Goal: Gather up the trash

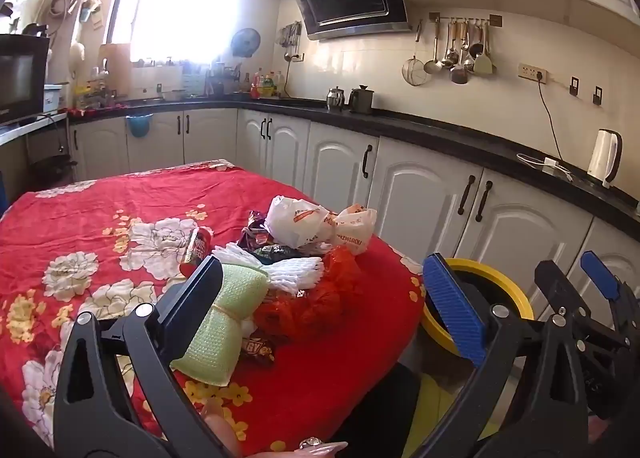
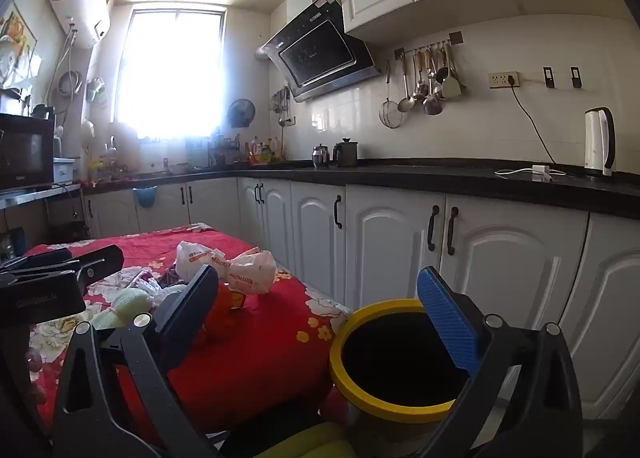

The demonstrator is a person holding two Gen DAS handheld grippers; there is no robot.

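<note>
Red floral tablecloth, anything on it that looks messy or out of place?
Yes: a heap of litter sits near the table's right edge: crumpled white plastic bags, white foam netting, red plastic wrap, snack wrappers. The yellow-rimmed bin stands beside the table.

In front of me the counter [image 1: 100, 218] is covered by a red cloth [image 1: 300, 370] printed with white and yellow flowers. A heap of trash lies on the cloth near its right edge: two white plastic bags with orange print [image 1: 296, 220] [image 1: 356, 232], a red plastic bag [image 1: 320, 306], white foam netting [image 1: 280, 270], a pale green cloth bundle tied with a band [image 1: 224, 330], and several dark snack wrappers [image 1: 260, 350], one of them partly under the bundle.
</note>
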